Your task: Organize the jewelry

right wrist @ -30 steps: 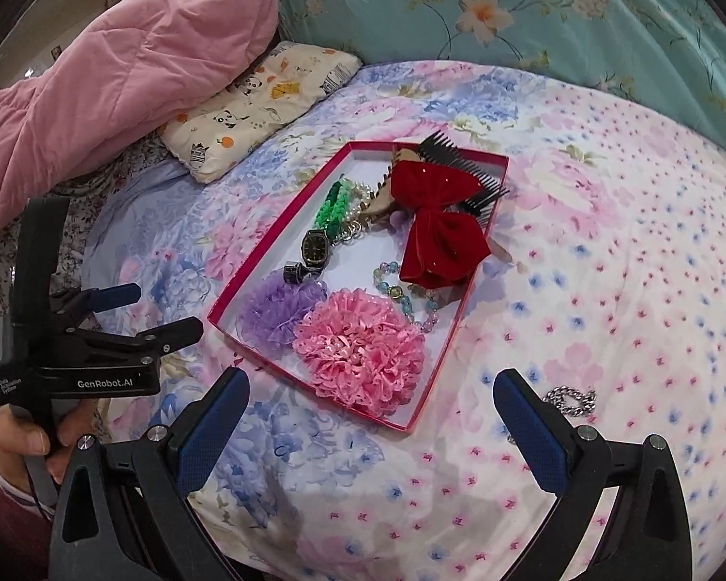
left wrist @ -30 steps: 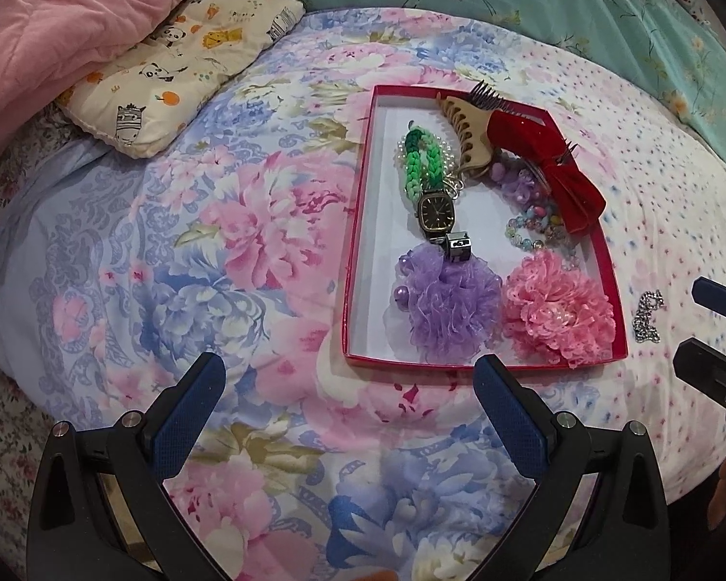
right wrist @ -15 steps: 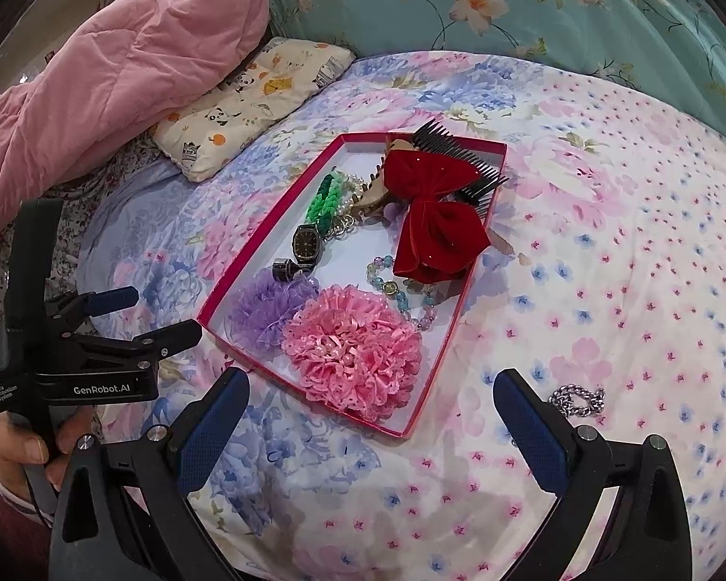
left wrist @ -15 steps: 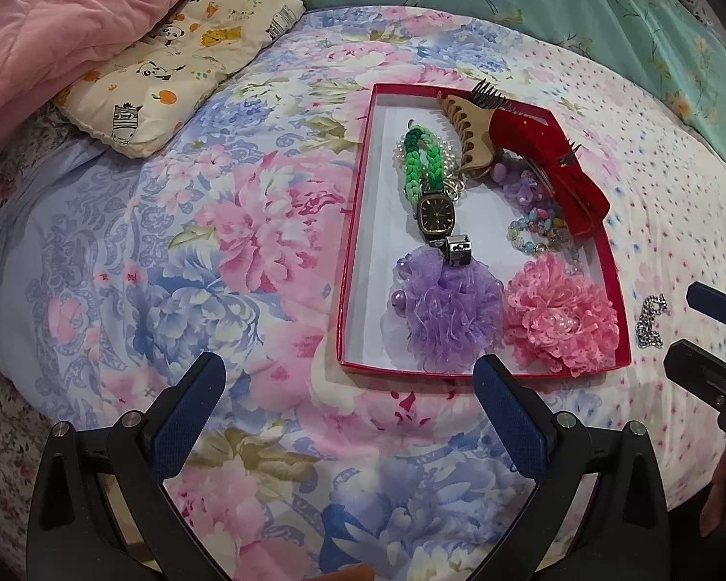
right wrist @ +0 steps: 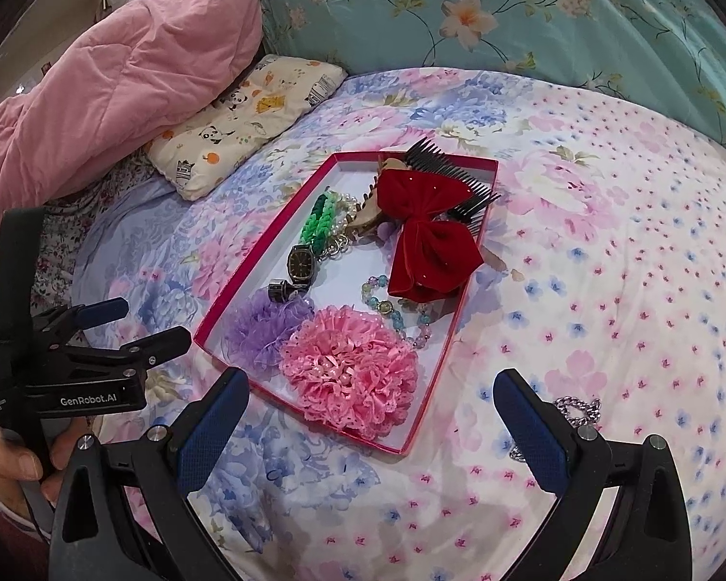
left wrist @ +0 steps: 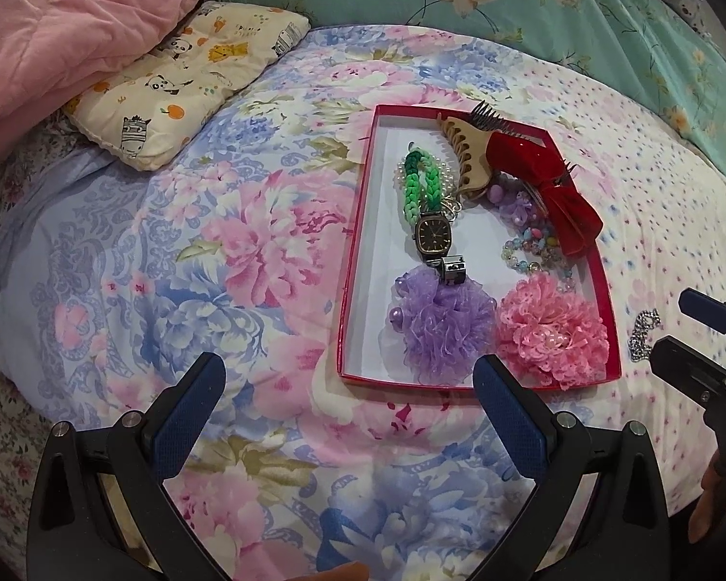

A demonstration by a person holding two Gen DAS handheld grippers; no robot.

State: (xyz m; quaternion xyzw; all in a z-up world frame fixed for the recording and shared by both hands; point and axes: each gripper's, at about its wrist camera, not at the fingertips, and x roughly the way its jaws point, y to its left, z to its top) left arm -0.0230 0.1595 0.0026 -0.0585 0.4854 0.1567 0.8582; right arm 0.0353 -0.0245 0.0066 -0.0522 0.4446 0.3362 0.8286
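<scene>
R gripper (right wrist: 370, 416) nearer chain (right wrist: 578, 409) | tray (left wrist: 358, 252) unmoved | both jaws open, empty

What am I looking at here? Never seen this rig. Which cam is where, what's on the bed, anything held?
No robot: a person holds a two-finger gripper in each hand, each with a fisheye camera looking along its fingers. One picture is from the left gripper, the other from the right gripper. Both are open and hold nothing. On the bed lies a red tray with a watch, a red bow, combs, beads and two fabric flowers. A silver chain lies on the bedding outside the tray, by the right fingers.
</scene>
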